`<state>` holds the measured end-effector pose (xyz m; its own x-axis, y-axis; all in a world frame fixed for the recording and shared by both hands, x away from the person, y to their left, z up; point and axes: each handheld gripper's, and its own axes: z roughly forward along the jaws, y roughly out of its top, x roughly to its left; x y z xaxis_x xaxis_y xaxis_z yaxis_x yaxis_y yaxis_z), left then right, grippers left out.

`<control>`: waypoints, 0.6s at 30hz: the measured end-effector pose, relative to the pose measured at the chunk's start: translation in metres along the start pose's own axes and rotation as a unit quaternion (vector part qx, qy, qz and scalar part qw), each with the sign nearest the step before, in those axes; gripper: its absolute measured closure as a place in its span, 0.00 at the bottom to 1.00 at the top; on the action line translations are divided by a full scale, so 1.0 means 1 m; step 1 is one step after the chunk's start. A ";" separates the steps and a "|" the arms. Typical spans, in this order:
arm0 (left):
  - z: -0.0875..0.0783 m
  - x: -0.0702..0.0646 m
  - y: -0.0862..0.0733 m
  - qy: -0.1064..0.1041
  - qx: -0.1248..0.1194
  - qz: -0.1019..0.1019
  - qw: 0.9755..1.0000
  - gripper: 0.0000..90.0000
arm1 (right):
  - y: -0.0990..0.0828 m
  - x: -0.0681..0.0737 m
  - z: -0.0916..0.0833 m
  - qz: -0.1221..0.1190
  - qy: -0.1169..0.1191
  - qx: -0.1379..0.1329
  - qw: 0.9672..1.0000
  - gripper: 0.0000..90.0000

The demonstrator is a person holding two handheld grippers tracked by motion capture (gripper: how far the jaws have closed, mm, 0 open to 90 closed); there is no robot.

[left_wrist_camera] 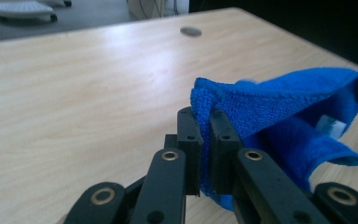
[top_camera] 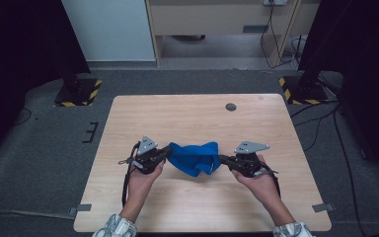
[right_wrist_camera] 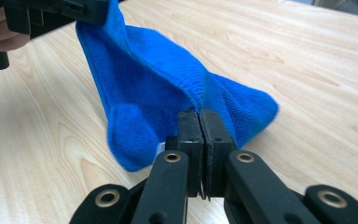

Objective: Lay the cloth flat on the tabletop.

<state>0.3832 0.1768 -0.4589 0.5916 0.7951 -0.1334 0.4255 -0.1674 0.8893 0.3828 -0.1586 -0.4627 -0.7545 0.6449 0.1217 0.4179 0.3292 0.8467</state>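
place: a lab or recording room
bench: a lone pale wooden bench (top_camera: 202, 118) on grey carpet (top_camera: 44, 148)
surroundings: black stands with hazard-striped bases (top_camera: 78, 94) off its far corners, loose cables (top_camera: 321, 118), dark curtains (top_camera: 15, 44)

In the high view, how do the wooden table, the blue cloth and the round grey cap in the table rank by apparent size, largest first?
1. Wooden table, by far the largest.
2. Blue cloth, held up between the left gripper and the right gripper.
3. Round grey cap, the smallest; it lies farther from the camera, but the gap is too clear to change the order.
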 end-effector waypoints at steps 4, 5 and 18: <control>-0.013 -0.004 0.010 -0.030 -0.021 -0.026 0.999 0.94 | 0.011 0.004 -0.012 0.003 0.001 -0.008 1.000 0.98; -0.015 -0.006 0.011 -0.032 -0.022 -0.025 0.999 0.94 | 0.013 0.006 -0.014 0.000 0.003 -0.007 1.000 0.98; 0.017 0.027 -0.010 0.008 0.063 -0.021 0.998 0.92 | 0.017 -0.026 0.035 0.008 -0.018 0.046 0.999 0.98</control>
<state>0.4069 0.1898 -0.4788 0.5606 0.8122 -0.1612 0.5331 -0.2050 0.8208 0.4271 -0.1457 -0.4692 -0.7298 0.6741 0.1141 0.4757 0.3807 0.7930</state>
